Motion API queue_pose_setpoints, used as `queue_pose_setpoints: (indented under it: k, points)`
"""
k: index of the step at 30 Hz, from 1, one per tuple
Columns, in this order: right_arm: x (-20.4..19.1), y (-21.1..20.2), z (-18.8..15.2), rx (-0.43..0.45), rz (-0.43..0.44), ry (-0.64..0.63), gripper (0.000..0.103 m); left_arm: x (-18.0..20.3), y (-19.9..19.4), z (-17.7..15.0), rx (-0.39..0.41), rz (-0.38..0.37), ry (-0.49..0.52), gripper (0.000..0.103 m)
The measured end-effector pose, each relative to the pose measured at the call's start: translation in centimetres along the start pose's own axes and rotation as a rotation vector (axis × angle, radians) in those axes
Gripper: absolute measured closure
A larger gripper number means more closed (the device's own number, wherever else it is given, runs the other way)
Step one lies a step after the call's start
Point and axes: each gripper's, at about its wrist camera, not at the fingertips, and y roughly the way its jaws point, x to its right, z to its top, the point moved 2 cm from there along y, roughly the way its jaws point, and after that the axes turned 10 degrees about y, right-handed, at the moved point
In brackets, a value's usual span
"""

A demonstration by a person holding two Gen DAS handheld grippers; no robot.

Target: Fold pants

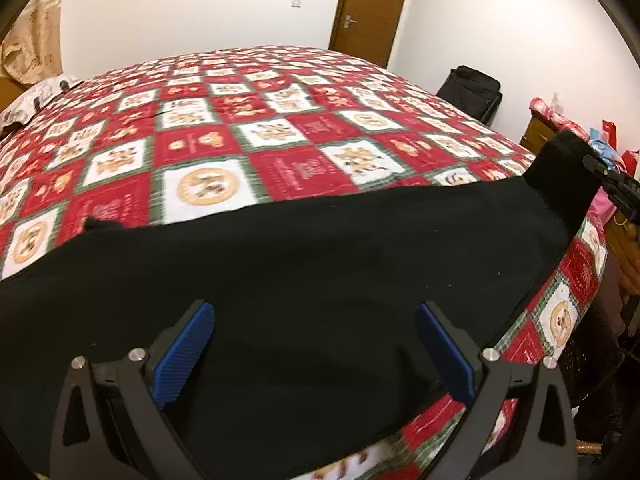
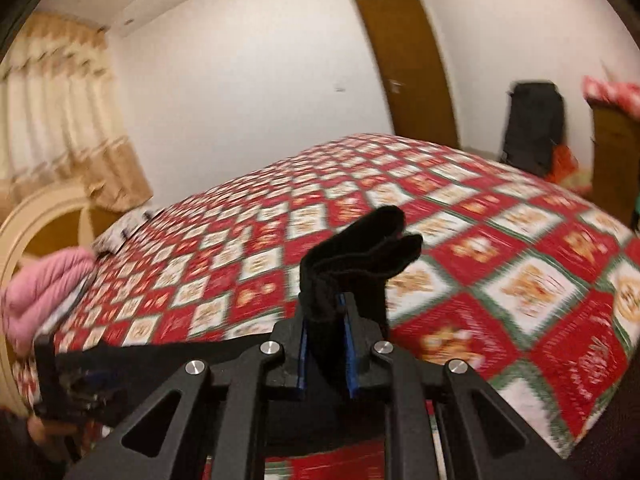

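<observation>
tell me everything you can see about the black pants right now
The black pants are a plain, soft, matte fabric with no visible pattern, spread in a long band across the near edge of the quilt. One end is bunched and clamped in the right gripper, a folded tuft sticking up past its blue pads and lifted off the bed. The left gripper hovers open over the cloth; contact with it cannot be told. Waistband and legs cannot be told apart.

Matt black cloth pants (image 1: 320, 264). Printed quilted cloth on the bed (image 1: 280, 120). Ribbed blue pads on matt black plastic fingers (image 1: 188, 354); smooth brown wooden door (image 1: 374, 8) at twelve o'clock.
</observation>
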Motion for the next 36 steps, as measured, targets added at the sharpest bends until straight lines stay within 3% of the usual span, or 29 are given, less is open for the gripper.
queue_pose_setpoints:
  k: [11, 36]
  points:
    - [-6.4, 2.8, -3.1, -0.089, 0.085, -0.099, 0.089, -2.7, -1.7, -1.5, 0.002, 0.034, -0.046, 0.000]
    - [-16.8, 7.1, -10.8, -0.279, 0.151, -0.346, 0.089, -4.3, -3.2, -2.6, 0.031, 0.058, -0.095, 0.000]
